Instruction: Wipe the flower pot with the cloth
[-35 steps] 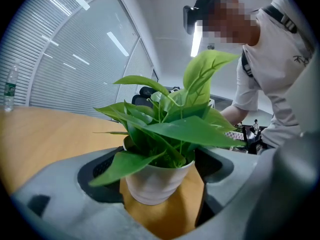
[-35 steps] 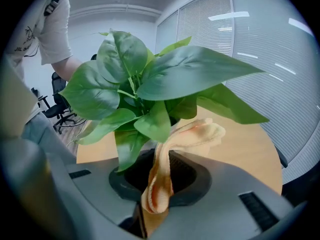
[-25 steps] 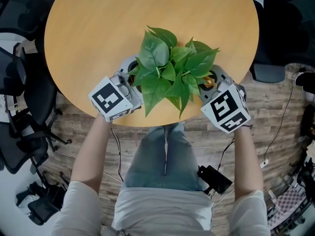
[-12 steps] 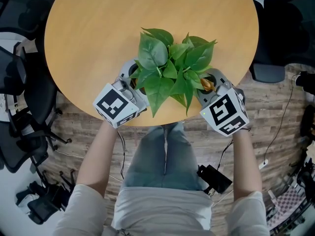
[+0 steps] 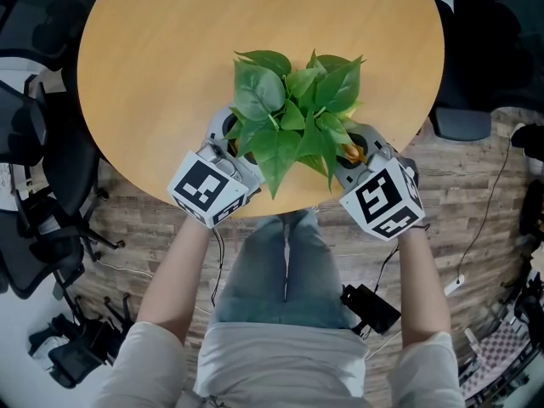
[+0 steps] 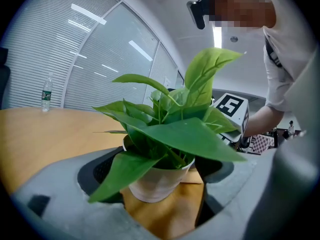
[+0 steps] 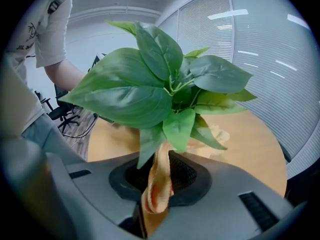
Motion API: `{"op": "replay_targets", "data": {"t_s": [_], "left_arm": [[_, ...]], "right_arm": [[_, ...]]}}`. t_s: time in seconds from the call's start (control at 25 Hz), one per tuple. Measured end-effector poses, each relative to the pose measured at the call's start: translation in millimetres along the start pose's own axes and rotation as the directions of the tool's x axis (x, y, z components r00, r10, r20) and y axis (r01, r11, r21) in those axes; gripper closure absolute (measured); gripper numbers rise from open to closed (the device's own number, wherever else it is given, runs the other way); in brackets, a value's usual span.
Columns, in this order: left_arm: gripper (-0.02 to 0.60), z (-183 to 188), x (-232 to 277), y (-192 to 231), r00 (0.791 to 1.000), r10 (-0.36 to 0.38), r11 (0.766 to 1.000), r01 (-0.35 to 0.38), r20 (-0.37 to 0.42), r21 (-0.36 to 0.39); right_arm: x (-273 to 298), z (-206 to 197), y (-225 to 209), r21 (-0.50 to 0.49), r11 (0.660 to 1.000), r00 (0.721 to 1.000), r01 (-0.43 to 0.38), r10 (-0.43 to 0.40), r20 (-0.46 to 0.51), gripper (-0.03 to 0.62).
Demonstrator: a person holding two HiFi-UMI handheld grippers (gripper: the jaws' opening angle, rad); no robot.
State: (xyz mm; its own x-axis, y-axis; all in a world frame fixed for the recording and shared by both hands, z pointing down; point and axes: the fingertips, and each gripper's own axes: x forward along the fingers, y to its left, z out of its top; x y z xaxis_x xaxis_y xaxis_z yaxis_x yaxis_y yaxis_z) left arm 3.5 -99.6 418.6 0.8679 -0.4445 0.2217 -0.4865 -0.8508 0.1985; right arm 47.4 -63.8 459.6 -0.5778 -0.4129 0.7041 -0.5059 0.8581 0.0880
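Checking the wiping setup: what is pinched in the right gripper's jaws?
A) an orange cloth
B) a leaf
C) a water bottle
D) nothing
A: the right gripper is shut on a folded orange cloth that stands between its jaws.

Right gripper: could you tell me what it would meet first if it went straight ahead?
Likely the leaves, just over its jaws; the pot behind them is hidden in its view.
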Motion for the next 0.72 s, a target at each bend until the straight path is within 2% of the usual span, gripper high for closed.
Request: {"op": "replay_targets", "data": {"t_s": [0.36,0.72], "left_arm": [[0.129,1.2,2.0,-2.0,0.995,0.098,0.995,-0.098,0.003,-0.023],[0.130,-0.2,3.3,-1.5,0.981,0.195,0.979,-0.194,0.004,-0.054]], "right_arm": [[-3.2,1.0,10.3,-0.003,1.000,1.000,-0.016,0.016,0.011,0.528],[-1.0,2.2,22.3,-0.011,0.999,0.999,-0.040,0.040,0.015,0.528]]}}
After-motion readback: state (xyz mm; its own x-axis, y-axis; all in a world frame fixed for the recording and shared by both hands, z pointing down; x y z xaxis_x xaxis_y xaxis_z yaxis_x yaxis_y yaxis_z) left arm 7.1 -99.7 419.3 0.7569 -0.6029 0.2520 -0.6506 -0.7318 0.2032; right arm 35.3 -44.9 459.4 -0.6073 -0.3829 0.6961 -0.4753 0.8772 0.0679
